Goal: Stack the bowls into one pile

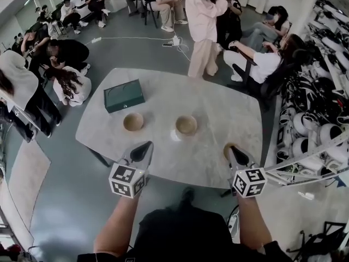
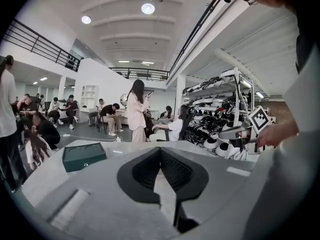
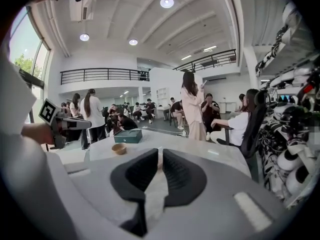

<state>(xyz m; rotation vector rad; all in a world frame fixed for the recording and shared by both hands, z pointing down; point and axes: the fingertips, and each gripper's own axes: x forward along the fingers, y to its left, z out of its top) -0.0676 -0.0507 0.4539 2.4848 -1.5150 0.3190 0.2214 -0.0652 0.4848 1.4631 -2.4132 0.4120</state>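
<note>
The pale table (image 1: 218, 105) spreads ahead of both grippers, with a green box (image 1: 124, 95) beyond the left gripper (image 1: 147, 145), which is clenched empty. The right gripper (image 1: 233, 149) stands a crack apart, the near bowl (image 1: 228, 152) at its tip. The middle bowl (image 1: 186, 125) and the far-left bowl (image 1: 133, 121) sit further ahead.

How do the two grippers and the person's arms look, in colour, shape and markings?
The left gripper and the right gripper each have a light grey body, two black pointed jaws, ribbed inside, and a white cube with black square markers. The forearms are bare; the clothing is dark.
</note>
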